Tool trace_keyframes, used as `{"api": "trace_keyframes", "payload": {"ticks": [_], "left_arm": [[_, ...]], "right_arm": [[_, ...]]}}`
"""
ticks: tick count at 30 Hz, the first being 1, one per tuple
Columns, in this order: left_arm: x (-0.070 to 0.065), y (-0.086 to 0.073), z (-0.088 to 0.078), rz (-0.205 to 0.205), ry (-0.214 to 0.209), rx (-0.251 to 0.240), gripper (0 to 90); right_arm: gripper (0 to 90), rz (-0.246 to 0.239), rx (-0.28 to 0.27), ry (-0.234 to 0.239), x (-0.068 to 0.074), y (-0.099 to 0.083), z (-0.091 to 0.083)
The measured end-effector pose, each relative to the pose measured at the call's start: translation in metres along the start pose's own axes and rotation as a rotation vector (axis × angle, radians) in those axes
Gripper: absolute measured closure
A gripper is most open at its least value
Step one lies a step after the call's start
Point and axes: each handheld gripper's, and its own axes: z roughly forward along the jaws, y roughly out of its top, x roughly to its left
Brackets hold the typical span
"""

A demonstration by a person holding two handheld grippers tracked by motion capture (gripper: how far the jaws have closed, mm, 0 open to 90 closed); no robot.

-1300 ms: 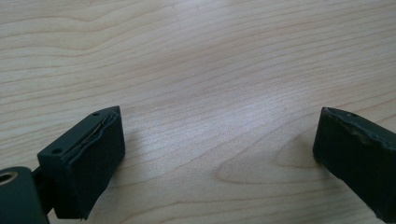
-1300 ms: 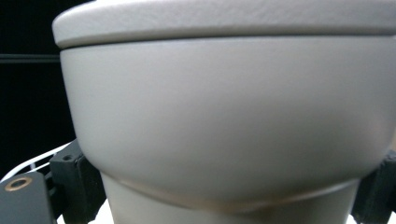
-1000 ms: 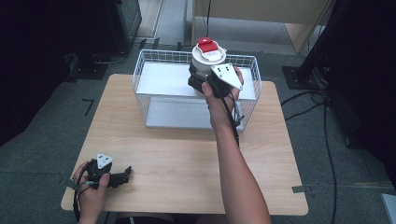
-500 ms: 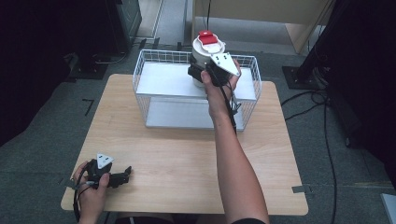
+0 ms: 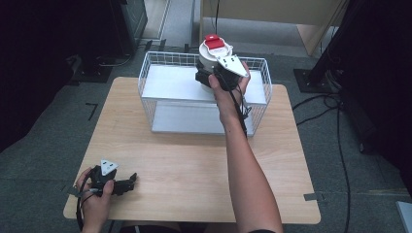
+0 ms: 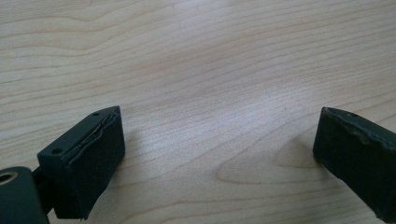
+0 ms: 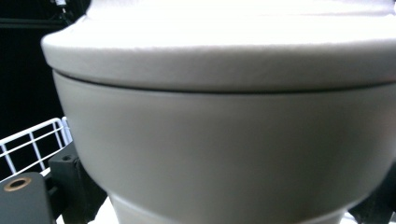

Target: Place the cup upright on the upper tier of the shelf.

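Observation:
A white lidded pot [image 5: 209, 59] with a red knob [image 5: 212, 41] is held above the back of the white wire basket [image 5: 151, 73]. My right gripper [image 5: 210, 77] is shut on its body, one jaw on each side. In the right gripper view the pot's grey-white wall [image 7: 224, 140] and lid rim [image 7: 219, 60] sit right against the camera, between the black jaws. My left gripper [image 5: 130, 183] rests on the wooden table [image 5: 194, 165] near its front left corner, open, with nothing between its fingers [image 6: 88, 158].
The basket has a white shelf [image 5: 175, 82] and a lower floor [image 5: 189, 119]; its wire rim [image 7: 32, 140] lies just beside the pot. Cables [image 5: 340, 126] run over the carpet to the right. Dark equipment [image 5: 126, 24] stands behind the table.
My right gripper has carried the pot a little farther back and up over the basket. The left gripper has not moved.

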Motion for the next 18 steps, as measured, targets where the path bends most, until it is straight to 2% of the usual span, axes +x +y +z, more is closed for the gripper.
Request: {"api": "trace_keyframes", "payload": {"ticks": [6, 7, 12, 18], "left_arm": [[0.0, 0.0, 0.0, 0.0, 0.0, -0.001, 2.7], [0.0, 0.0, 0.0, -0.001, 0.0, -0.001, 2.7], [0.0, 0.0, 0.0, -0.002, 0.0, -0.001, 2.7], [0.0, 0.0, 0.0, 0.0, 0.0, 0.001, 2.7]], "right_arm": [[6.4, 0.002, 0.029, 0.01, -0.001, -0.001, -0.004], [3.0, 0.003, 0.038, 0.02, -0.002, -0.002, -0.006], [1.8, 0.009, 0.053, 0.031, -0.007, -0.005, -0.012], [0.0, 0.01, 0.057, 0.06, -0.013, -0.01, -0.029]]}}
